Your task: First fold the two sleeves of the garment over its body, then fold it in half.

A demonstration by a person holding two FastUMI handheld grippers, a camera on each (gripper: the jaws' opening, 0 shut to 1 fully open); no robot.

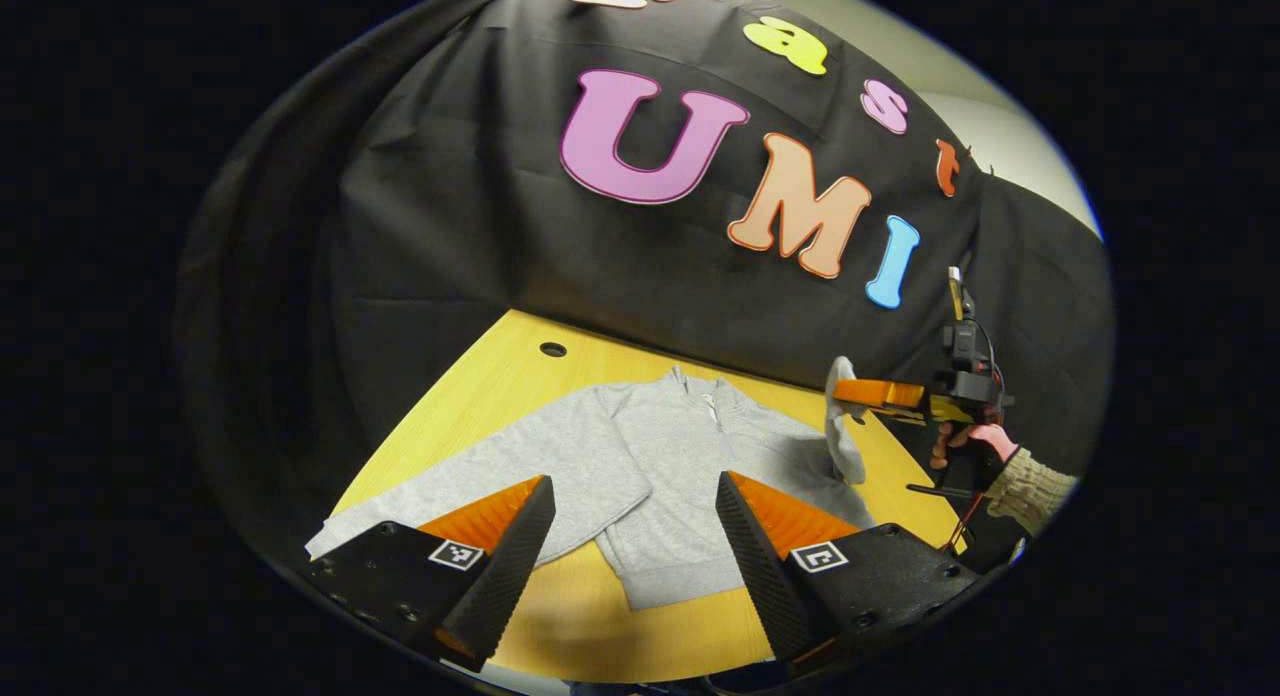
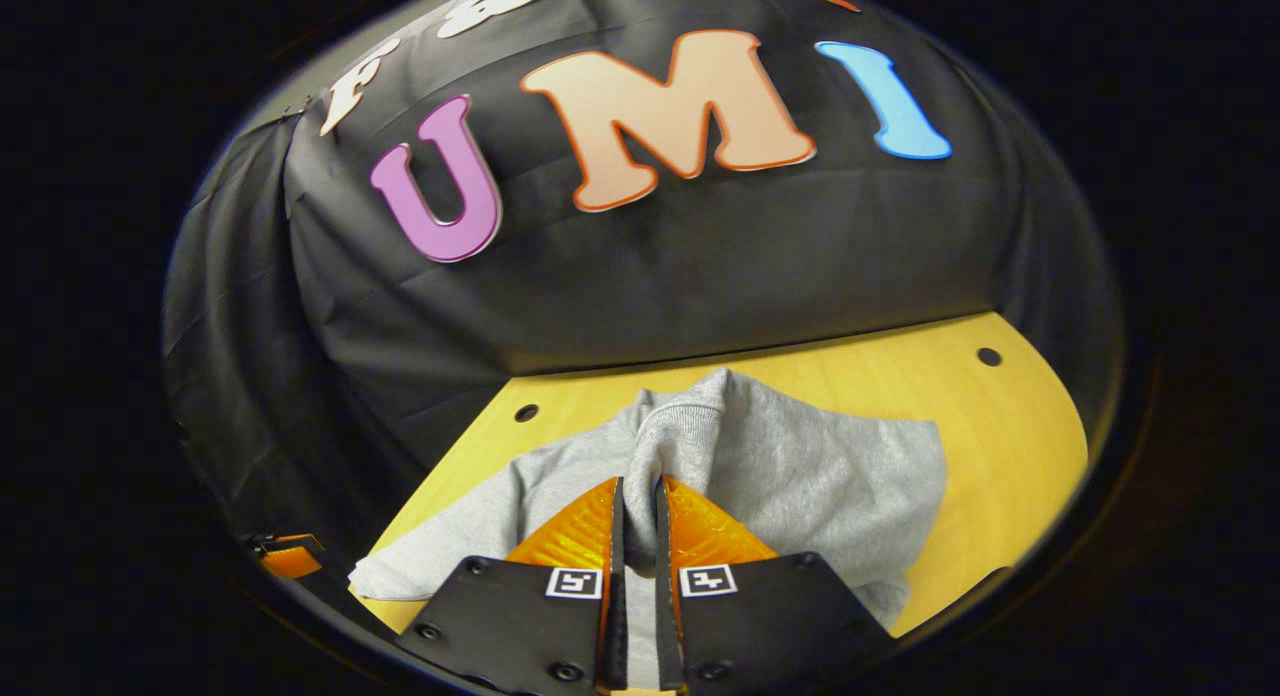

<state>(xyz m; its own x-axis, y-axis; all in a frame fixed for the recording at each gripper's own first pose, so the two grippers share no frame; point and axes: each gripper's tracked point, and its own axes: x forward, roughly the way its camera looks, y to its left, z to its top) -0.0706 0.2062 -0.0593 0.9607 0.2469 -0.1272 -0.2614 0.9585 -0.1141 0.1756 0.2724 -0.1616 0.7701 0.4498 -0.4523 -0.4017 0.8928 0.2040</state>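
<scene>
On the yellow worktop (image 1: 560,626) the grey garment (image 1: 680,476) lay flat, its sleeve (image 2: 640,446) pinched up by the right tool (image 2: 638,521), needing carrying across the body, while the left tool (image 1: 635,526) hovered wide.

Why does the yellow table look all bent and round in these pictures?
Fisheye lenses bend straight lines: in the right gripper view the table edge bows upward, in the left gripper view the table tilts and curves. Both are sharp in the middle; the grey sweatshirt is evenly lit, without glare.
</scene>
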